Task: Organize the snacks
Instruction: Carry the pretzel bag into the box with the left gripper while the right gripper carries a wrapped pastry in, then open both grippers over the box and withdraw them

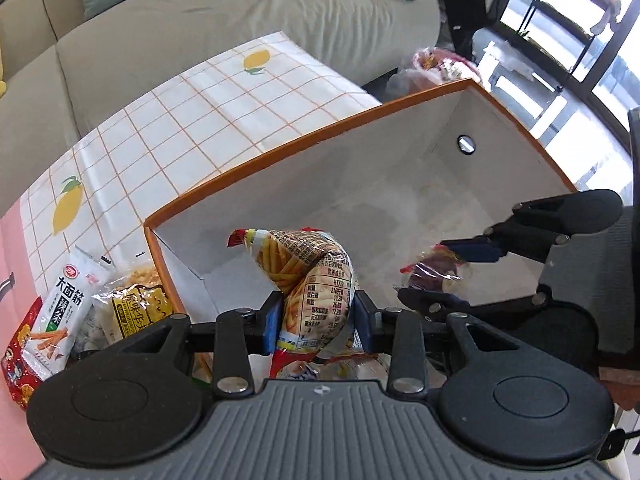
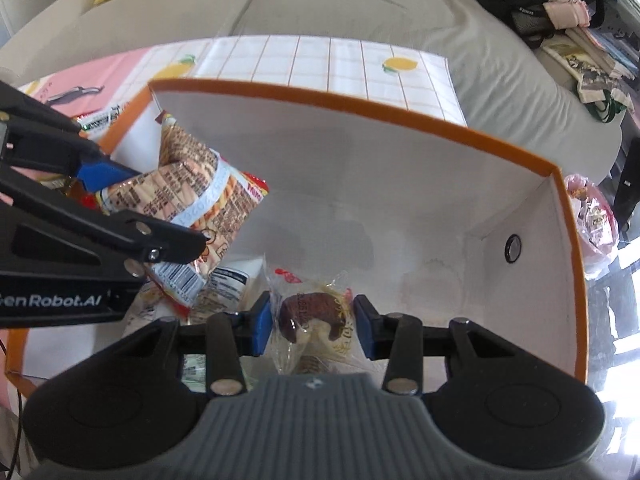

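Note:
A white box with an orange rim (image 1: 304, 142) (image 2: 400, 108) stands on the table. My left gripper (image 1: 316, 322) (image 2: 160, 208) is shut on a bag of fried sticks (image 1: 312, 280) (image 2: 200, 196) and holds it inside the box at its left end. My right gripper (image 2: 314, 324) (image 1: 444, 272) is shut on a clear-wrapped chocolate pastry (image 2: 312, 316) (image 1: 434, 270), low over the box floor. Other packets (image 2: 228, 284) lie on the box floor under the fried-stick bag.
Several snack packs (image 1: 60, 312) lie on the table left of the box. The table wears a lemon-print checked cloth (image 1: 180, 120). A beige sofa (image 1: 200, 20) runs behind it. A plastic bag (image 2: 592, 220) sits on the floor to the right.

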`<state>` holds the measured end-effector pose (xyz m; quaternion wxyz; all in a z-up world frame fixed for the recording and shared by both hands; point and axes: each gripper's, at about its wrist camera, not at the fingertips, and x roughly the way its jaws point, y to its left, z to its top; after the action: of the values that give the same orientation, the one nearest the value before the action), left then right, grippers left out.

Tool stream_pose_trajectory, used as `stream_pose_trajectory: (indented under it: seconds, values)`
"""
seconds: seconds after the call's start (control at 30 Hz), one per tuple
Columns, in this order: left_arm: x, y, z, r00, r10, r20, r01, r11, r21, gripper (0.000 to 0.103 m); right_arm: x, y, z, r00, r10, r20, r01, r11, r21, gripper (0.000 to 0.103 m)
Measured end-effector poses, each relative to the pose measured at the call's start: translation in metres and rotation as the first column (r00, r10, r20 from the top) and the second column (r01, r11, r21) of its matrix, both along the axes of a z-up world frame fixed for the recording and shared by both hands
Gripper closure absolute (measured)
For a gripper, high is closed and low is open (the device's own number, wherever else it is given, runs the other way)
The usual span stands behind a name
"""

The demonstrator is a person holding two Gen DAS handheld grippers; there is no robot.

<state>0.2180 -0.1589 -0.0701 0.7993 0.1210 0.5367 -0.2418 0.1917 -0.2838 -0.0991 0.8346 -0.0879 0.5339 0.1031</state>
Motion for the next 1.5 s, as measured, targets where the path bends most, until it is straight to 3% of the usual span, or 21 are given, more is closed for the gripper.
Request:
stream_pose_trajectory:
  seconds: [0.17, 0.63, 0.87, 1.07, 1.17, 1.27, 1.5]
  values:
    - [0.011, -0.004, -0.010, 0.999, 0.030, -0.015, -0.030, 0.999, 0.044, 0.060, 0.004, 0.003, -0.007, 1.000, 0.001, -0.027, -0.001, 1.000, -0.005, 0.062]
    - [0.002, -0.008, -0.004, 0.999, -0.013, 0.051, 0.008, 0.994, 0.108, 0.036, 0.009, 0.007, -0.016, 0.999, 0.009, -0.044, -0.010, 1.000, -0.025, 0.061]
    - [-0.007, -0.003, 0.017, 0.995, -0.012, 0.100, 0.005, 0.998, 0.067, 0.029, 0.004, 0.007, -0.004, 1.000, 0.002, -0.015, -0.002, 0.999, -0.035, 0.042]
    - [-0.023, 0.010, 0.039, 0.987, 0.008, 0.161, -0.012, 1.000, 0.025, 0.029, -0.009, 0.003, 0.015, 0.997, -0.031, 0.066, 0.033, 0.999, -0.035, 0.027]
    - [-0.035, 0.018, 0.051, 0.977, 0.015, 0.214, -0.016, 1.000, 0.007, 0.029, -0.020, -0.001, 0.027, 0.989, -0.074, 0.126, 0.073, 0.997, 0.011, 0.021]
    - [-0.050, 0.030, 0.063, 0.964, 0.039, 0.264, -0.033, 0.999, -0.028, 0.029, -0.032, -0.001, 0.040, 0.976, -0.115, 0.185, 0.106, 0.993, 0.054, 0.009]
    - [-0.085, 0.063, 0.086, 0.918, 0.136, 0.372, -0.100, 0.988, -0.114, 0.029, -0.065, 0.013, 0.063, 0.925, -0.211, 0.315, 0.177, 0.975, 0.133, 0.007]
